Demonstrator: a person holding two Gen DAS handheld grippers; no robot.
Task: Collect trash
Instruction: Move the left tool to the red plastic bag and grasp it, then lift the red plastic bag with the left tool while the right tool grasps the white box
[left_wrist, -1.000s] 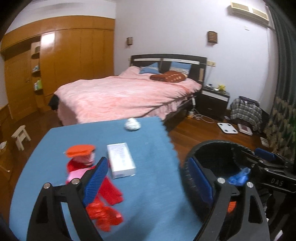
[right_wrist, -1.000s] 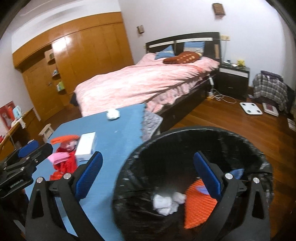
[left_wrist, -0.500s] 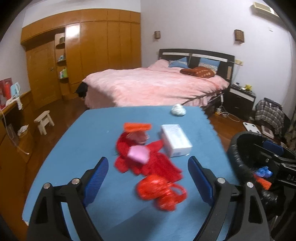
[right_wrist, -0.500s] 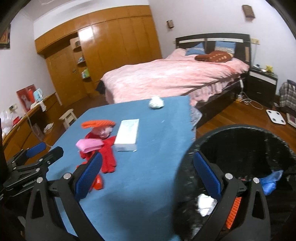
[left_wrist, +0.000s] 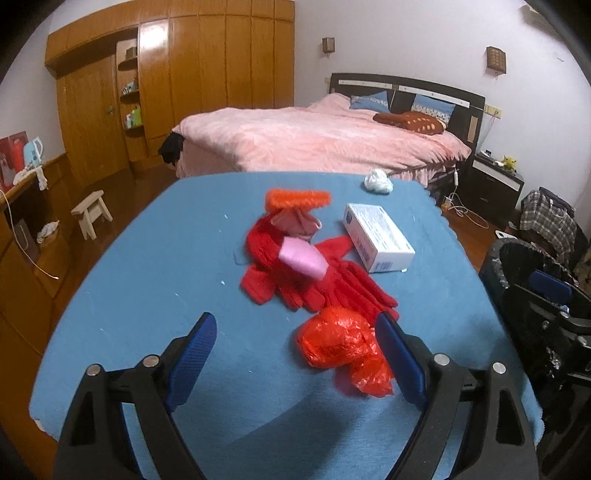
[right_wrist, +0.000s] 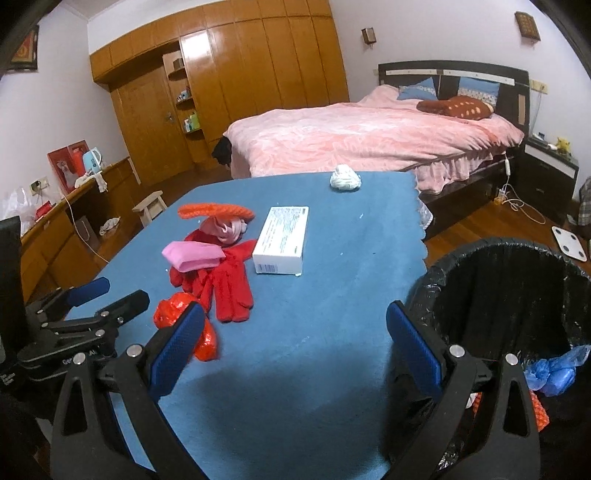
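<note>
Trash lies on the blue table: a crumpled red plastic bag, red gloves, a pink wad, orange netting, a white box and a white tissue ball. My left gripper is open, low over the table, with the red bag between its fingers near the right pad, untouched. My right gripper is open and empty over the table's near right part, beside the black-lined bin. The red bag and left gripper show at its left.
The bin stands off the table's right edge and holds a blue bag and orange scraps. A pink bed stands behind the table. A small stool, a wooden wardrobe and a floor scale surround it.
Both views have swung left, away from the bin and onto the table. My left gripper has dropped and closed in on the red bag, which now lies between its open fingers.
</note>
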